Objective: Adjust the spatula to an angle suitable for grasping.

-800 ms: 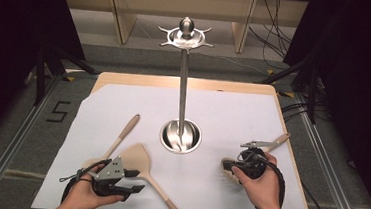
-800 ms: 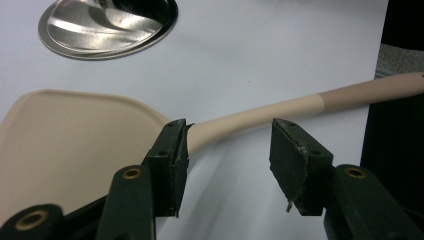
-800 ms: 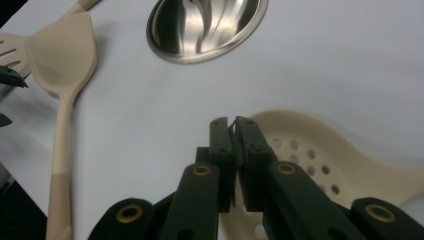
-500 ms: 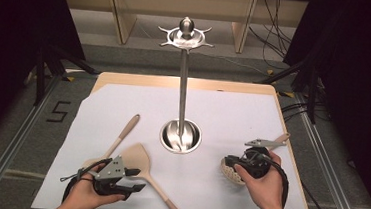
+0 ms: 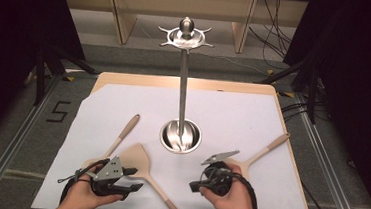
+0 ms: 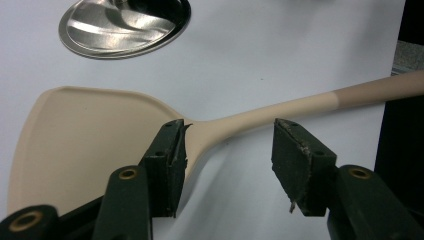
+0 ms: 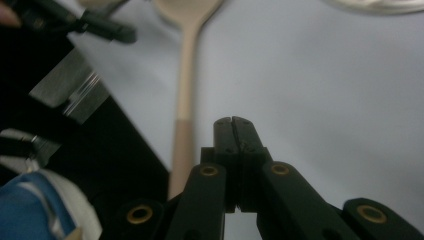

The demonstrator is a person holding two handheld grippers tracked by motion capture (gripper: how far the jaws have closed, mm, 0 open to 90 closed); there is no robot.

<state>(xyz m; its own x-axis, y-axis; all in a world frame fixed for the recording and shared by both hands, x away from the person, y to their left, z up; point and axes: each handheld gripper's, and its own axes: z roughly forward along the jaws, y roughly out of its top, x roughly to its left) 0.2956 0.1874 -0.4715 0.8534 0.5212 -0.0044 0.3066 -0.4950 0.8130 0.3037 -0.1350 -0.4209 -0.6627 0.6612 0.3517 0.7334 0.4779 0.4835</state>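
Spatula [image 6: 100, 135] blade partly hidden behind spread left claw [image 6: 227, 150]; right claw [image 7: 233, 131] pressed together.

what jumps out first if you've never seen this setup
The tall steel utensil stand rises from its round base at the middle of the white sheet, its hook crown bare. Three beige utensils lie flat near the front: a turner beside the open left gripper, a spoon left of it, another utensil behind the shut right gripper.
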